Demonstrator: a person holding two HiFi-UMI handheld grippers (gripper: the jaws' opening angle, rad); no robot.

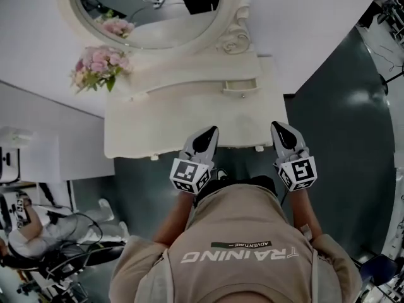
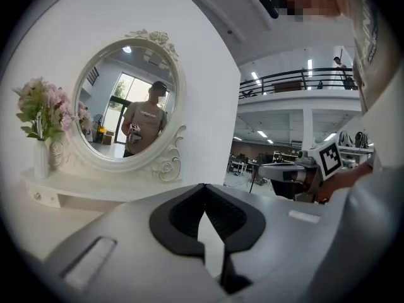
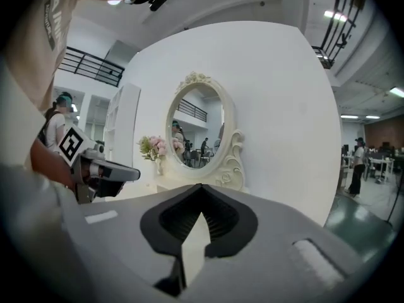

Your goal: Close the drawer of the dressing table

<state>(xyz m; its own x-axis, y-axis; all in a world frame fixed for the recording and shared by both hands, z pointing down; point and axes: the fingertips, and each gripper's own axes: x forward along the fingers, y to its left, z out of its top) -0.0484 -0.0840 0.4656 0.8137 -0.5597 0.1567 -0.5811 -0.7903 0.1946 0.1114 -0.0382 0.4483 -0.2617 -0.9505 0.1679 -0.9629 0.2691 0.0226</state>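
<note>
The small drawer (image 1: 240, 86) juts open from the dressing table's (image 1: 164, 122) far shelf. Far left, a white vase (image 2: 41, 163) holds pink flowers (image 1: 98, 65). The left gripper (image 1: 210, 132) and right gripper (image 1: 278, 127) hover at the near edge, jaws together, empty.

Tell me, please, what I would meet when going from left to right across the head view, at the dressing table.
In order: pink flowers → left claw → small drawer → right claw. The mirror spans several of these, so it is left out.
</note>
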